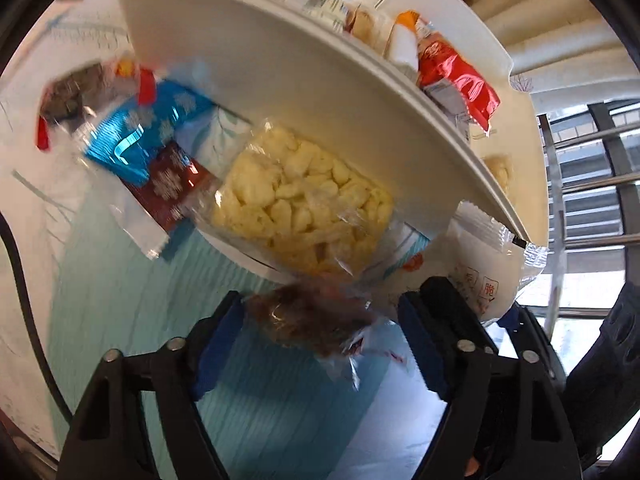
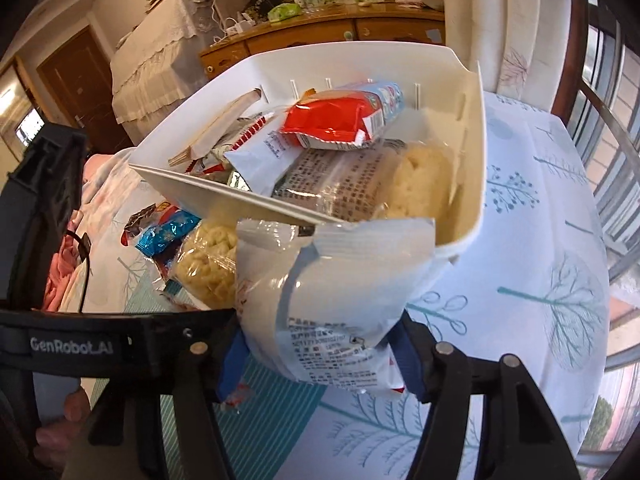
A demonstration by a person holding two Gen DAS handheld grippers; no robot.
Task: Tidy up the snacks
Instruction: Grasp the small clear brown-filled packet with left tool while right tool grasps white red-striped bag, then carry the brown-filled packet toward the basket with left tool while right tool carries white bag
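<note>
A brown snack packet [image 1: 308,316] in clear wrap lies on the teal mat between the jaws of my left gripper [image 1: 320,332]. The blue pads stand close to its sides, and I see no press on it. My right gripper [image 2: 322,360] is shut on a white snack packet [image 2: 336,280], which stands upright against the rim of the white basket [image 2: 472,160]. That packet [image 1: 480,264] also shows in the left wrist view. A clear bag of yellow puffs [image 1: 304,200] leans on the basket's wall [image 1: 280,80]. The basket holds several packets, a red one [image 2: 332,124] on top.
A blue foil packet [image 1: 140,136] and a dark red one [image 1: 168,188] lie left of the basket. A black cable [image 1: 24,272] crosses the tree-print tablecloth [image 2: 520,280]. A window railing [image 2: 616,148] runs along the right, and a wooden sideboard [image 2: 320,36] stands behind.
</note>
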